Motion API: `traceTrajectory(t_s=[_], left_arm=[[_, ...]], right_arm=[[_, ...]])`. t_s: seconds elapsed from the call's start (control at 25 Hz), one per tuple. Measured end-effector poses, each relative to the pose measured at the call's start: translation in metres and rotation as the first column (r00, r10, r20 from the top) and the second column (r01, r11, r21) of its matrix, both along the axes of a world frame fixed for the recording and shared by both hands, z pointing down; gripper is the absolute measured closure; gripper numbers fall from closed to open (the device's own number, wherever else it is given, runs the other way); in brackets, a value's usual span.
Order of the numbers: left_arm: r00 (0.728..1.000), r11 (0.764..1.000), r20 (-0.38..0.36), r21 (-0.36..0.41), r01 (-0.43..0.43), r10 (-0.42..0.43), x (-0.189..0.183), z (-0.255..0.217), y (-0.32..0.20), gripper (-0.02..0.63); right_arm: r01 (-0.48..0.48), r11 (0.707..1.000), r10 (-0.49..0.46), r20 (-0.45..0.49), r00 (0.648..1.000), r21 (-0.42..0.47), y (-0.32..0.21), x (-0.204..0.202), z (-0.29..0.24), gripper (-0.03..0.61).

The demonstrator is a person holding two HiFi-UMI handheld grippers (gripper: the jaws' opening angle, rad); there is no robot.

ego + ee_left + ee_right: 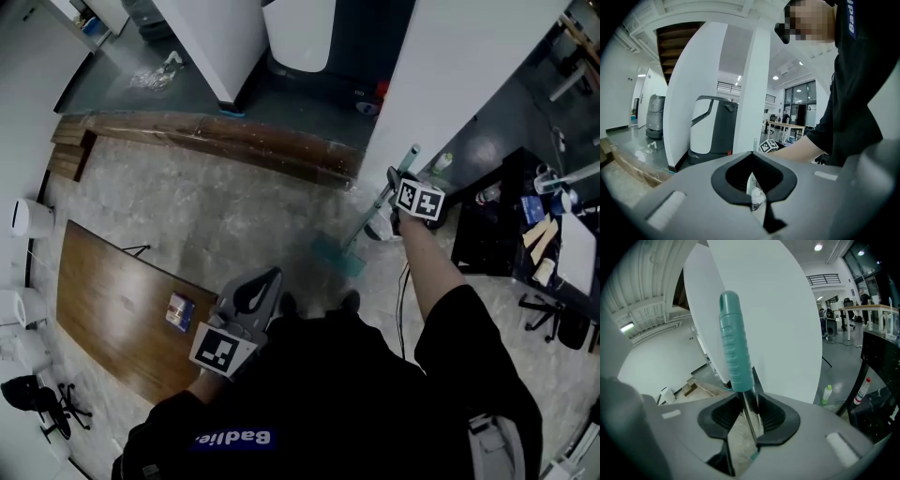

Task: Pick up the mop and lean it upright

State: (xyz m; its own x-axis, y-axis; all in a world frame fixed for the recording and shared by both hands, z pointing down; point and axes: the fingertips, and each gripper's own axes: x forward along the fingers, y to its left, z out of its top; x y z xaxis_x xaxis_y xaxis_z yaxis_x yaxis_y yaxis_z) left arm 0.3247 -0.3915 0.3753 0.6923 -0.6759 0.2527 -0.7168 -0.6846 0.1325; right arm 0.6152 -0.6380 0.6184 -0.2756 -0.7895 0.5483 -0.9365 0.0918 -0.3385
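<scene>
The right gripper (pixel 751 416) jaws pinch the mop (pixel 733 348) shaft, raised near-upright beside the white pillar (pixel 783 310); leaning it there remains. The left gripper (pixel 753 157) jaws are pressed together, empty.

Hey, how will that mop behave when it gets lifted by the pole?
Probably stiff: the mop has a metal pole. That smooth metal may slip in the right tool. Its teal head sits far down, so it likely swings bottom-heavy.
</scene>
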Motion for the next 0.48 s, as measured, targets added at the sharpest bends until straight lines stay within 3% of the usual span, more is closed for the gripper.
traceTrajectory(t_s=[0.48], left_arm=[[0.997,0.997,-0.044,0.038,-0.067,0.068,-0.005,-0.012,0.009,0.594]], right_arm=[[0.011,1.000,-0.012,0.046,0.999,0.022,0.069,-0.038,-0.021,0.451]])
